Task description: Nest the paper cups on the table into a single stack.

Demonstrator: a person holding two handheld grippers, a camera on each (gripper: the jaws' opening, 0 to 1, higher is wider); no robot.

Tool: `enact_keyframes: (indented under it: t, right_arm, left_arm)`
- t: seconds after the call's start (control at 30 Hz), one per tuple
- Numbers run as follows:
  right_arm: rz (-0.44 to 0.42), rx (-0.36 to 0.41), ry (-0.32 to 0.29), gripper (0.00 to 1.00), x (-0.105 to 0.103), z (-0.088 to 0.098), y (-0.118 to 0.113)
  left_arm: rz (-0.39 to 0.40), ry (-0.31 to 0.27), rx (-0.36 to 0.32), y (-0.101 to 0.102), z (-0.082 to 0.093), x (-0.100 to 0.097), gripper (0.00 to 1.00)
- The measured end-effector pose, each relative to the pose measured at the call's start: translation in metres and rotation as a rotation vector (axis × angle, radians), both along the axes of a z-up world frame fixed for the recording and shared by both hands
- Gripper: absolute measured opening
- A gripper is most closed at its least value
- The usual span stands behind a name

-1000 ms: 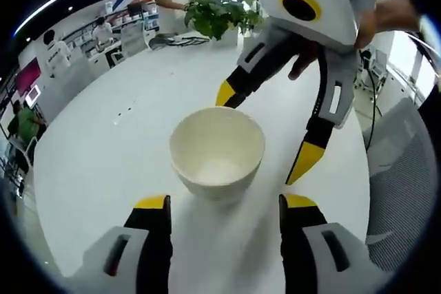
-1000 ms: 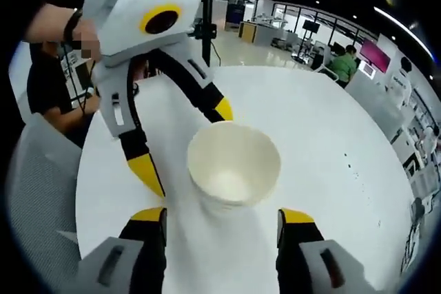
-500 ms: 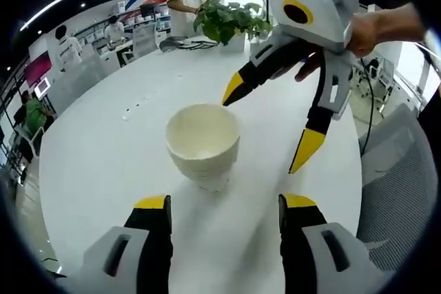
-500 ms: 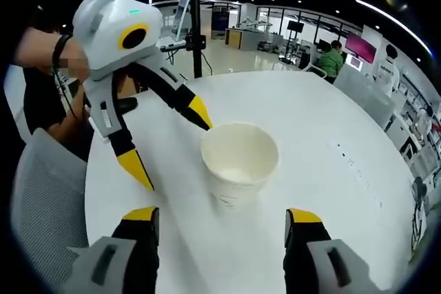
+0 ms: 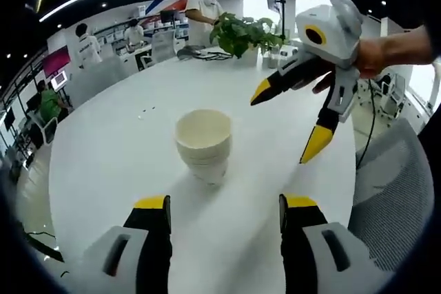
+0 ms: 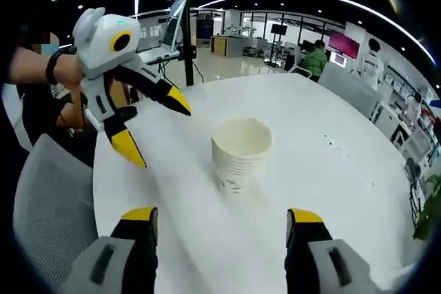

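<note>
Paper cups stand nested upright on the table, seemingly one stack; both tongs gape apart, holding nothing.

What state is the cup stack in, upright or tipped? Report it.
Upright. The cup stack stands on its base on the white table, mouth up, nested rims visible along its side; both grippers hang open, clear of it.

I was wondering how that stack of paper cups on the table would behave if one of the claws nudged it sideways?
The stack of paper cups looks like thin paper, so it is probably light and would slide or tip easily on the smooth white table. It narrows toward its base, which likely makes it top-heavy. The thin rim would probably dent under a firm squeeze.
</note>
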State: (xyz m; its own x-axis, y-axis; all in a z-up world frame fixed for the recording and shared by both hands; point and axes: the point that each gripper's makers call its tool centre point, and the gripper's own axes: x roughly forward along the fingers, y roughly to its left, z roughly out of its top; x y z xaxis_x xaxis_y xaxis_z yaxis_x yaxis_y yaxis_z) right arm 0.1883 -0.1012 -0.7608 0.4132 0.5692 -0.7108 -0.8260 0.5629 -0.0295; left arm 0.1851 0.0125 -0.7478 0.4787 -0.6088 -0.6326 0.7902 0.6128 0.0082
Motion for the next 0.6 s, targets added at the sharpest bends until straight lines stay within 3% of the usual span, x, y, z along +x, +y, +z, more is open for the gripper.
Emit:
enact_keyframes:
  t: [0.1, 0.6]
  right_arm:
    - [-0.028, 0.017, 0.001, 0.77, -0.009, 0.001, -0.006]
    - [-0.144, 0.071, 0.034, 0.77, -0.048, -0.004, -0.030]
  left_arm:
    - [0.029, 0.000, -0.021, 0.003, 0.004, -0.012, 0.63]
    - [0.122, 0.008, -0.055, 0.017, -0.011, -0.048, 0.64]
